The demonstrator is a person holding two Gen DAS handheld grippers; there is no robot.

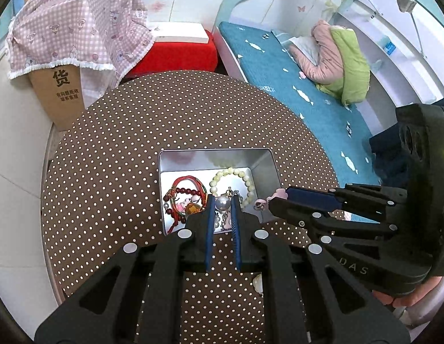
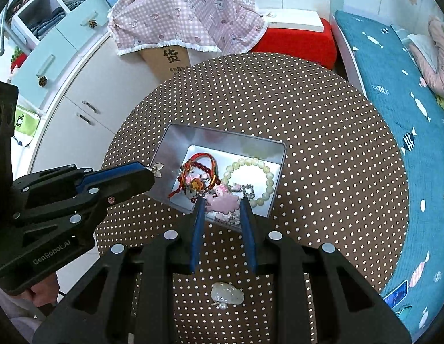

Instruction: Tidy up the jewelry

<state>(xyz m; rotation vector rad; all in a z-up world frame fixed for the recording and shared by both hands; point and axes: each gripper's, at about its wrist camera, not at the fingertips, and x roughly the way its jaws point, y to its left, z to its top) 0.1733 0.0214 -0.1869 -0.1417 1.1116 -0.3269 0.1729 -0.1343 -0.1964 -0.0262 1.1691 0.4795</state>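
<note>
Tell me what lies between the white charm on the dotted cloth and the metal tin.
Nothing but bare dotted cloth. The right wrist view shows the white charm lying alone, short of the metal tin's near wall.

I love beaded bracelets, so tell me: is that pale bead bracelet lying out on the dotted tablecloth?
No, the pale bead bracelet lies inside the open metal tin, beside a red bead bracelet.

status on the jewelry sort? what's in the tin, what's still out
Done: red cord bracelets and the pale bead bracelet lie in the tin. In hand: left gripper pinches a pearl charm; right gripper holds a pink flower piece, both above the tin. Left: a white charm on the dotted cloth.
</note>
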